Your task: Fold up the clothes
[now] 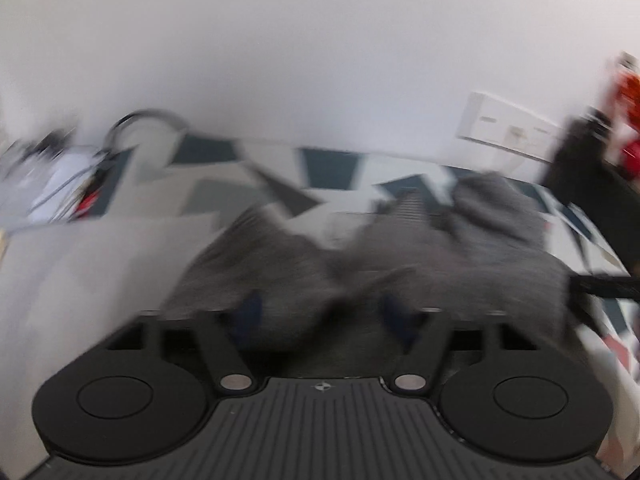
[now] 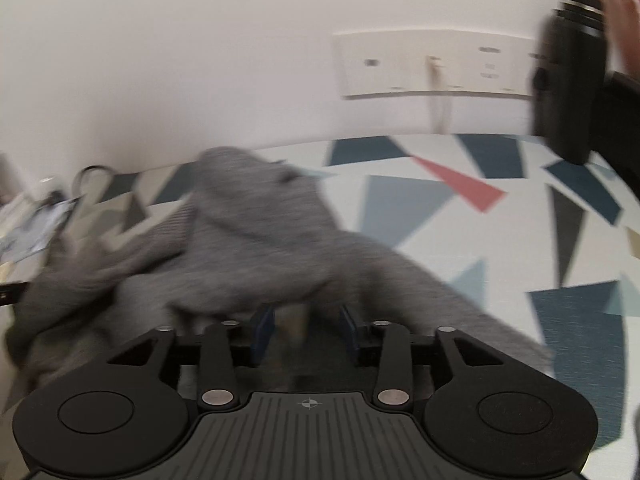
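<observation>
A crumpled grey knitted garment (image 1: 500, 248) lies on a surface with a pattern of coloured triangles (image 1: 160, 200). In the left wrist view my left gripper (image 1: 322, 312) is open. Its blue pads stand wide apart at the garment's near edge, with grey cloth bunched loosely between and over them. In the right wrist view the same garment (image 2: 256, 240) spreads from the far left towards the near right. My right gripper (image 2: 306, 330) is open with a narrower gap. Its fingertips are tucked under the cloth's near edge, and the pads stand apart from it. Both views are blurred.
A white wall with a socket panel (image 2: 436, 64) rises behind the patterned surface (image 2: 460, 220). A tall black object (image 2: 568, 76) stands at the far right. Cables and white clutter (image 1: 60, 176) lie at the far left. A red thing (image 1: 626, 120) sits at the right edge.
</observation>
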`<state>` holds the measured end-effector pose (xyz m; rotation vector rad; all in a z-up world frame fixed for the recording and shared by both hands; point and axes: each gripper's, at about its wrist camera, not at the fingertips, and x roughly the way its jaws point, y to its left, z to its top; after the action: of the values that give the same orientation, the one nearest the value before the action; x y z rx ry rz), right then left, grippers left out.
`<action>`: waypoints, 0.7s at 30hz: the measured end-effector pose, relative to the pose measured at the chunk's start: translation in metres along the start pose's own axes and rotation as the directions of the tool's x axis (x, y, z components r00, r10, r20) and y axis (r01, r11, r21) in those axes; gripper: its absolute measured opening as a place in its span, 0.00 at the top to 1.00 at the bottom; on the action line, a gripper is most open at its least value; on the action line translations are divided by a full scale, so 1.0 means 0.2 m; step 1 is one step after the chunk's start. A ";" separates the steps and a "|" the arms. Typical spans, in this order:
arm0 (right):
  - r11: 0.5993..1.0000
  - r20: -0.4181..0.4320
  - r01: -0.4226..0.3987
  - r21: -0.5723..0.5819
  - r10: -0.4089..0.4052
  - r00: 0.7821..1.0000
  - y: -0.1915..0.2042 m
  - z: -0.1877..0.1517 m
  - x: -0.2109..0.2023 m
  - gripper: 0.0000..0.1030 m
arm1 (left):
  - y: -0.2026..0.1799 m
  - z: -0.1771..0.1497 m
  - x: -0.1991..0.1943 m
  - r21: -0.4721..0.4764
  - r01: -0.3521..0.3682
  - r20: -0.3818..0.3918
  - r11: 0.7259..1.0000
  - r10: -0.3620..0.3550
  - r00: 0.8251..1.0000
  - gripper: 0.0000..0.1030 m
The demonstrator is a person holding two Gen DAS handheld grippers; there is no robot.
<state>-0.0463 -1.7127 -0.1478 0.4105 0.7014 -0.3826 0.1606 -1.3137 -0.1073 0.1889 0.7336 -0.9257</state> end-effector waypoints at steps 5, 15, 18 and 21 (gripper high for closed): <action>0.997 -0.060 -0.043 -0.066 0.039 0.997 0.11 -0.03 0.06 0.53 | -0.13 -0.02 0.07 0.102 0.007 -0.046 0.995 -0.002 0.999 0.27; 0.992 -0.055 0.125 -0.025 -0.127 0.990 -0.01 -0.07 0.07 0.92 | -0.09 -0.07 0.12 0.037 -0.105 -0.045 0.994 0.107 0.993 0.84; 0.975 -0.047 0.204 0.087 -0.200 0.979 -0.16 -0.06 0.05 0.93 | -0.09 -0.09 0.14 0.018 -0.087 -0.068 0.996 0.088 0.994 0.84; 0.963 -0.052 0.239 0.125 -0.234 0.971 -0.24 -0.06 0.03 0.86 | -0.14 -0.12 0.16 0.027 -0.041 -0.100 0.999 0.044 0.994 0.84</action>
<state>-0.0713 -1.7481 -0.1707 0.4594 0.7665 -0.6505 0.1384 -1.3415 -0.1427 0.2737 0.8090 -0.8897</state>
